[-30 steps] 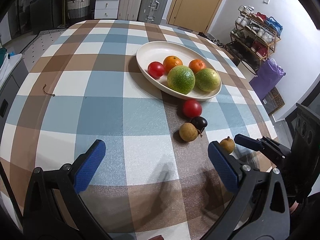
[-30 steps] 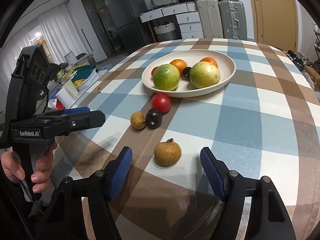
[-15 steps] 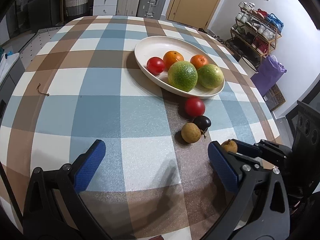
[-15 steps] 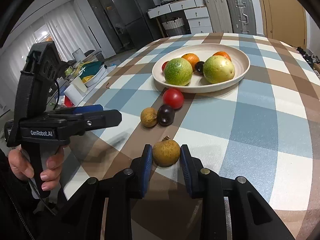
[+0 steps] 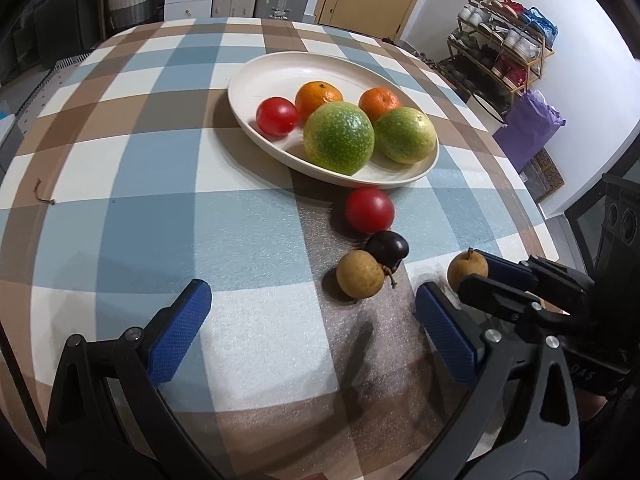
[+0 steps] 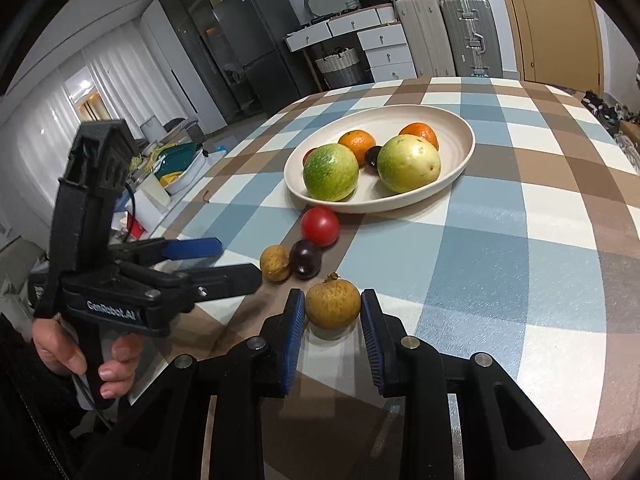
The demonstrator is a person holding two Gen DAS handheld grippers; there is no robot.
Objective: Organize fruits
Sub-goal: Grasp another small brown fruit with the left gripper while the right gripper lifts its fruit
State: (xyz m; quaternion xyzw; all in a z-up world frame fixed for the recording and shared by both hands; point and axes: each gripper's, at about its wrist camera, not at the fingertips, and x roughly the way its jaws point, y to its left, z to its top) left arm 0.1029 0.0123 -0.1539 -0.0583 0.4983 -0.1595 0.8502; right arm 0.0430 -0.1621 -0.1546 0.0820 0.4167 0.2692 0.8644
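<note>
Right hand-held gripper [image 6: 333,322]: blue pads have just been closing and now press both sides of a brown longan [image 6: 333,305], which sits on the checked table [image 6: 520,248] nearest the person. Grip looks centred, stem end up.

Left hand-held gripper [image 5: 312,328]: jaws wide apart, nothing between them, hovering above the table just short of the second longan [image 5: 360,274]. That fruit touches a dark plum-like fruit [image 5: 387,247]; a red tomato [image 5: 369,209] lies just beyond, close to the rim of the cream oval dish [image 5: 434,160].

Judgement on the step: lift the held longan straight up before carrying it, so it does not roll out of the pads. Clear the dish rim and set it down in the bare part of the dish, away from the two large green fruits.

Legible writing: "GenRobot.AI" in white on the body of the left hand-held gripper, seen from the right wrist view. Nothing else is readable.
</note>
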